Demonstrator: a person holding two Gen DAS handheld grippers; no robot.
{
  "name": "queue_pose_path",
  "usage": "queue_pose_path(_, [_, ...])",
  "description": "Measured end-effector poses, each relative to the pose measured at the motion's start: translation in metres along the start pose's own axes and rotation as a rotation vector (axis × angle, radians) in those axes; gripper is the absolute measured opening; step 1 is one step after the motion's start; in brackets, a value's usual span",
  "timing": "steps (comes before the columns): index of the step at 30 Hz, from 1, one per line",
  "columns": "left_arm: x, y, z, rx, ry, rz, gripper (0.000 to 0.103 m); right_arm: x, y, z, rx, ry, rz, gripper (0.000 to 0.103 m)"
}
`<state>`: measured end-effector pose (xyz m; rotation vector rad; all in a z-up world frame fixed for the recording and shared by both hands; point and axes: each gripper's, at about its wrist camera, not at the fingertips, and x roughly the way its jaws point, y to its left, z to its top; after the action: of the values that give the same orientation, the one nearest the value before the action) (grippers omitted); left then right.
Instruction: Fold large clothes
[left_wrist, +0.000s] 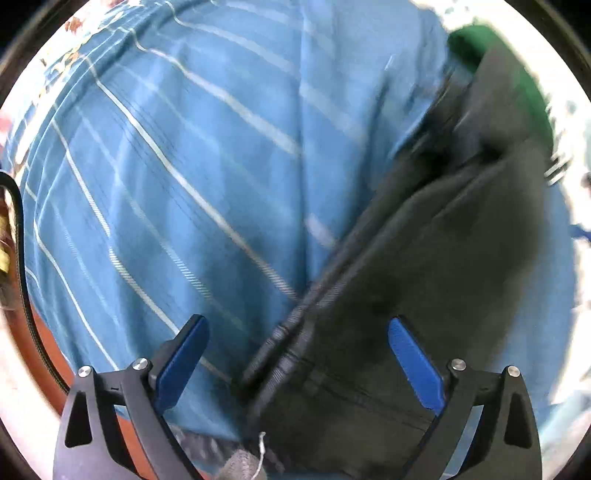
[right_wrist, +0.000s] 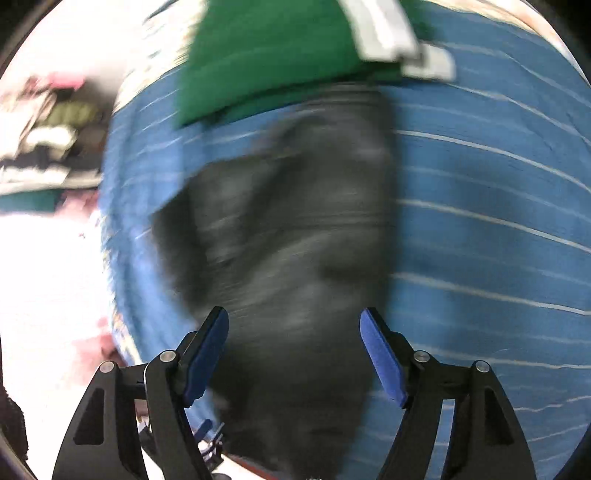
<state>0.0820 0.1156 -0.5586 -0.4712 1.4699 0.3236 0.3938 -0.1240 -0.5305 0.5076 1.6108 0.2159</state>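
Dark trousers (left_wrist: 424, 258) lie between the wide-spread fingers of the left gripper (left_wrist: 297, 325) and right gripper (right_wrist: 294, 317), on a striped blue sheet (left_wrist: 166, 166); green cloth (right_wrist: 266, 55) beyond.

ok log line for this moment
left gripper: open | right gripper: open | black garment: on blue sheet, unheld | green cloth: beyond garment

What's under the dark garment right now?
The dark garment lies on the blue striped sheet, which shows all around it. A green cloth sits at its far end. Anything beneath the garment itself is covered.
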Motion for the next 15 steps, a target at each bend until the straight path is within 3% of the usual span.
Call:
queue_pose_path(3, [0.010, 0.001, 0.001, -0.023, 0.006, -0.006, 0.102, 0.013, -0.058, 0.026, 0.054, -0.030, 0.096, 0.076])
queue_pose_path(6, [0.008, -0.004, 0.003, 0.009, 0.009, 0.020, 0.102, 0.031, -0.081, 0.046, 0.059, -0.038, 0.200, 0.076])
queue_pose_path(9, [0.012, -0.012, 0.009, 0.004, 0.032, 0.035, 0.103, 0.064, -0.084, 0.070, 0.020, -0.014, 0.289, 0.076])
queue_pose_path(11, [0.013, -0.017, 0.014, -0.002, 0.043, 0.048, 0.103, 0.088, -0.082, 0.085, 0.006, -0.008, 0.286, 0.079])
queue_pose_path(13, [0.014, -0.026, 0.023, -0.001, 0.042, 0.079, 0.103, 0.097, -0.075, 0.095, -0.015, -0.059, 0.326, 0.080])
queue_pose_path(15, [0.012, -0.037, 0.031, 0.011, 0.032, 0.115, 0.102, 0.100, -0.065, 0.100, -0.036, -0.094, 0.384, 0.074])
